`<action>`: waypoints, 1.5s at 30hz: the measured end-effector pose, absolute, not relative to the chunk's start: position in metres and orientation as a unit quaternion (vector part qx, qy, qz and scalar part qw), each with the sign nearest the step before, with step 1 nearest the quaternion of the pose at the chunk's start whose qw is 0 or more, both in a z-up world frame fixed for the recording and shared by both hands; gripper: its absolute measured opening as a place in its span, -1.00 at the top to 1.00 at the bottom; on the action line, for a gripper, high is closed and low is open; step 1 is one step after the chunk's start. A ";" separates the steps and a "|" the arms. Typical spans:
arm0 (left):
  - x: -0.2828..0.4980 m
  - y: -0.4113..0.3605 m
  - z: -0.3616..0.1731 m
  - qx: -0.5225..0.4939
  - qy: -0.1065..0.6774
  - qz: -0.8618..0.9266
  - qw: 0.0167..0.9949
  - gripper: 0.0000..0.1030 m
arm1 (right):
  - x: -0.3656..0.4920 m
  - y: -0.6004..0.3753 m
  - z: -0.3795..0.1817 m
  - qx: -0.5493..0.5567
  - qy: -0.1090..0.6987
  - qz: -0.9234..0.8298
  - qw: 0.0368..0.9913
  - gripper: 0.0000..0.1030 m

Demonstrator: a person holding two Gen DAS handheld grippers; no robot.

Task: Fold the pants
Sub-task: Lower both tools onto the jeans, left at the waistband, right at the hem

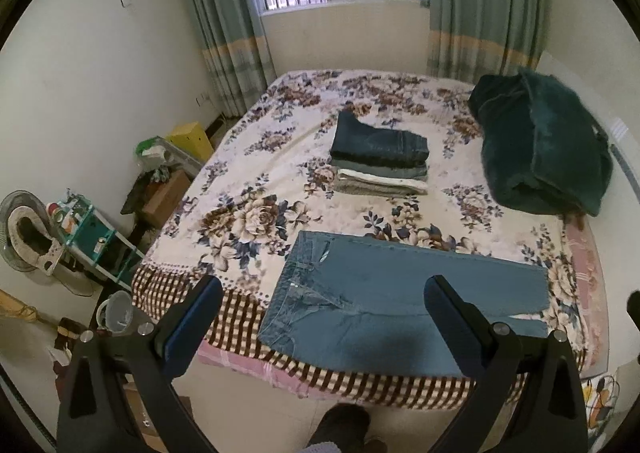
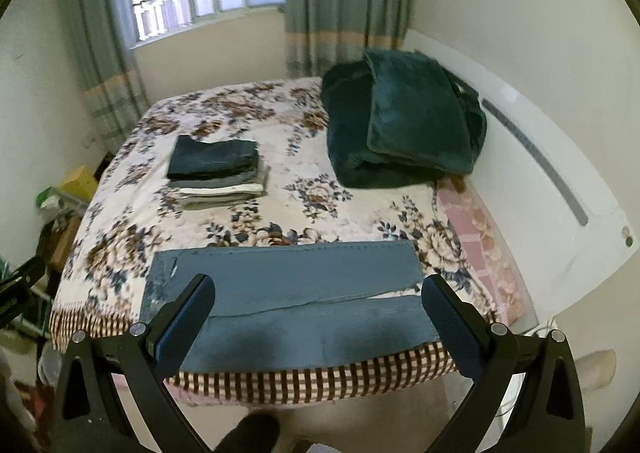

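Your left gripper [image 1: 324, 317]: jaws spread wide, holding nothing, touching nothing, up above the near edge of the bed [image 1: 248, 157]. Your right gripper [image 2: 316, 313]: same, spread wide, empty, over the near edge twd the near right corner.

Pants [image 1: 400, 305]: blue jeans, flat on the floral bedspread along the near edge. Waistband twd the near left corner, legs running twd the right. Legs lie side by side, a thin gap betw them at the hem end. Front leg reaches the bed's near edge. Fabric smooth, few wrinkles.

Farther in, mid-bed: stack of folded clothes [image 1: 380, 161], dark denim on top, well apart from the pants. Dark green blanket [image 1: 540, 149] bunched at the far right corner, against the white headboard [image 2: 540, 181].
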State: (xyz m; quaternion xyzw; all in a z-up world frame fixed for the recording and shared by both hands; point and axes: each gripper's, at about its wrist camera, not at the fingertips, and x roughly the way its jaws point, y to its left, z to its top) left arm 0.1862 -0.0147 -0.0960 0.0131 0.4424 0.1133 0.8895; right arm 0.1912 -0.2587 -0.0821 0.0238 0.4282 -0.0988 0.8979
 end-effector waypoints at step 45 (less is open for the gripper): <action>0.592 0.085 -0.627 -0.173 0.741 0.281 0.585 -1.00 | 0.631 -0.521 -0.696 0.260 0.636 -0.437 0.580 -1.00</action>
